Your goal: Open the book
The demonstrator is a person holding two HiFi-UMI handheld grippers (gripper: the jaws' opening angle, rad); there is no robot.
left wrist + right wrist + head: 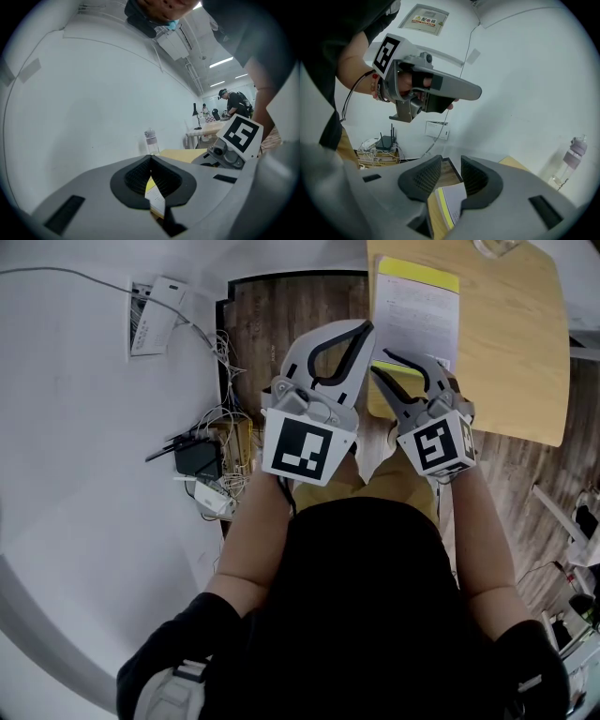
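Observation:
The book lies shut on the wooden table, with a white cover and a yellow band along its far end. Its near end is hidden behind my grippers. My left gripper hovers at the book's near left edge, its jaws shut together with nothing between them. My right gripper is just beside it, over the near end of the book. Its jaws stand apart and hold nothing. The book's corner shows below the gap, not touched by the pads.
A clear water bottle stands at the table's far end. On the floor by the white wall lie a black router and tangled cables. A wall box hangs above them. A person stands at a distant desk.

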